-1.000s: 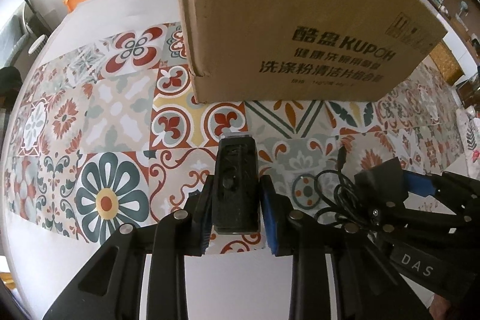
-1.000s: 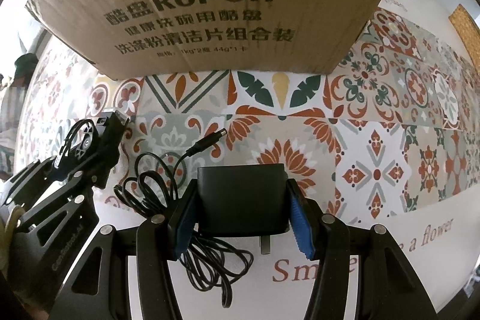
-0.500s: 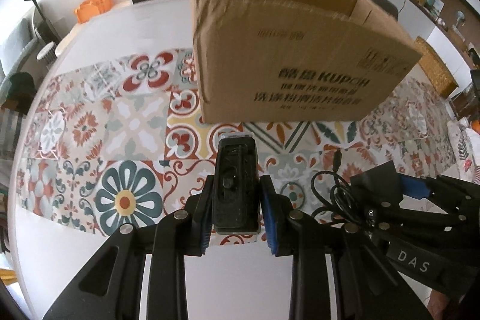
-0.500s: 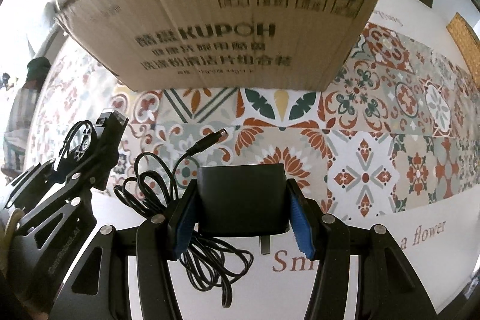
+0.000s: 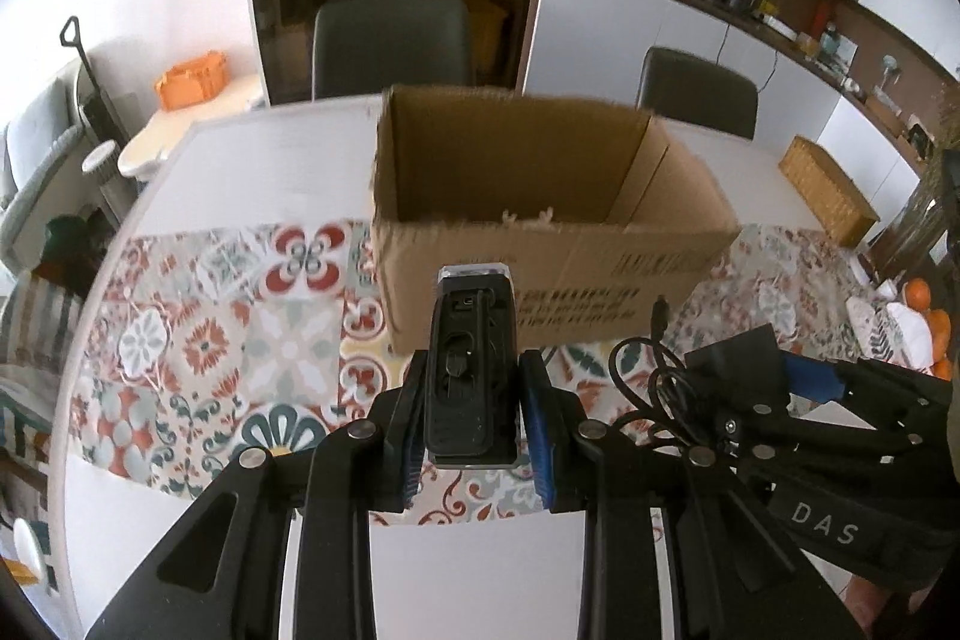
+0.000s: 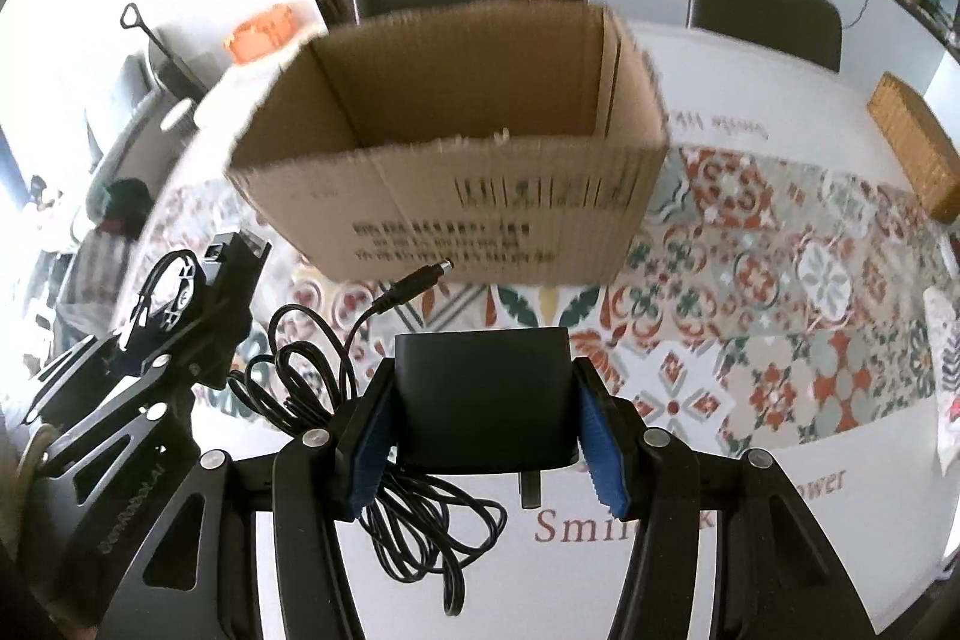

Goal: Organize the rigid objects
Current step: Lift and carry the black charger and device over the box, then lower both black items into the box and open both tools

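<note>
My left gripper (image 5: 472, 400) is shut on a slim black device (image 5: 471, 370) with a clear tip, held in the air in front of an open cardboard box (image 5: 540, 220). My right gripper (image 6: 483, 418) is shut on a black power adapter (image 6: 483, 394) whose coiled black cable (image 6: 420, 508) hangs below and to the left, its plug (image 6: 420, 280) pointing at the box (image 6: 468, 172). The box's inside walls show; its floor is hidden. Each gripper shows in the other's view: the right one (image 5: 780, 376), the left one (image 6: 204, 298).
The box stands on a table with a patterned tile cloth (image 5: 240, 340). Two grey chairs (image 5: 390, 40) stand behind the table. A wicker basket (image 5: 828, 190) sits at the far right. An orange crate (image 5: 192, 79) is at the far left.
Both grippers have risen with their objects; the box's open top and inside have come into view where only its printed front wall showed before.
</note>
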`<control>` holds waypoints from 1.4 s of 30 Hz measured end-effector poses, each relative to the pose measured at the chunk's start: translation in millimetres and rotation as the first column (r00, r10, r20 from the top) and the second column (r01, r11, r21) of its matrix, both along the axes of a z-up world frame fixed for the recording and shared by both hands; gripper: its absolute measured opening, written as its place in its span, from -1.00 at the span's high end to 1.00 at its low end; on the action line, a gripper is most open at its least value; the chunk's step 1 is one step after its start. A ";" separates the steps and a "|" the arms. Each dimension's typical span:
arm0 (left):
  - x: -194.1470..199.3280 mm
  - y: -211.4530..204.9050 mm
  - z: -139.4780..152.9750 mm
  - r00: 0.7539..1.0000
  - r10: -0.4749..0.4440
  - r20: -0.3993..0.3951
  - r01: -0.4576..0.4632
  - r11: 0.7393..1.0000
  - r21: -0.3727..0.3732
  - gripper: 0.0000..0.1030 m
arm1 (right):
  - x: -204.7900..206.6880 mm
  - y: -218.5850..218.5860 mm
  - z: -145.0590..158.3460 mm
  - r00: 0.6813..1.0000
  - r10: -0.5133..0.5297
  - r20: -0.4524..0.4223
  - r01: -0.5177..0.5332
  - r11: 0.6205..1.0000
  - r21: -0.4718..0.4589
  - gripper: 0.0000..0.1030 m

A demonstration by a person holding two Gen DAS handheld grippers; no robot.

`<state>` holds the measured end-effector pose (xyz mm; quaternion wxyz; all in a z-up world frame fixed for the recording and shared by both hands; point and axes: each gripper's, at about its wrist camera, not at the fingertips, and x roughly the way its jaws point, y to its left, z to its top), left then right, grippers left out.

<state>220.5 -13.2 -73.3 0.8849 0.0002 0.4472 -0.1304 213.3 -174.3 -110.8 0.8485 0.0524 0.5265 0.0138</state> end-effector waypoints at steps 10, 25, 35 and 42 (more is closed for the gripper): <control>13.6 -10.9 43.3 0.995 -0.027 0.093 0.027 1.000 -0.002 0.44 | 4.3 -4.1 51.8 0.991 0.005 0.132 -0.006 1.000 0.006 -0.08; 81.4 -31.1 70.5 0.994 -0.039 0.104 0.038 0.999 0.013 0.44 | 68.5 -20.0 88.5 0.979 -0.009 0.204 0.009 1.000 0.002 -0.08; 125.9 -41.0 44.9 0.999 -0.047 0.025 0.046 0.997 0.055 0.44 | 124.3 -22.8 74.1 0.989 -0.005 0.150 0.010 1.000 -0.029 -0.08; 140.6 -44.9 26.1 0.998 -0.056 -0.033 0.058 0.997 0.059 0.42 | 146.5 -24.5 54.6 0.996 0.006 0.092 -0.004 1.000 -0.019 -0.08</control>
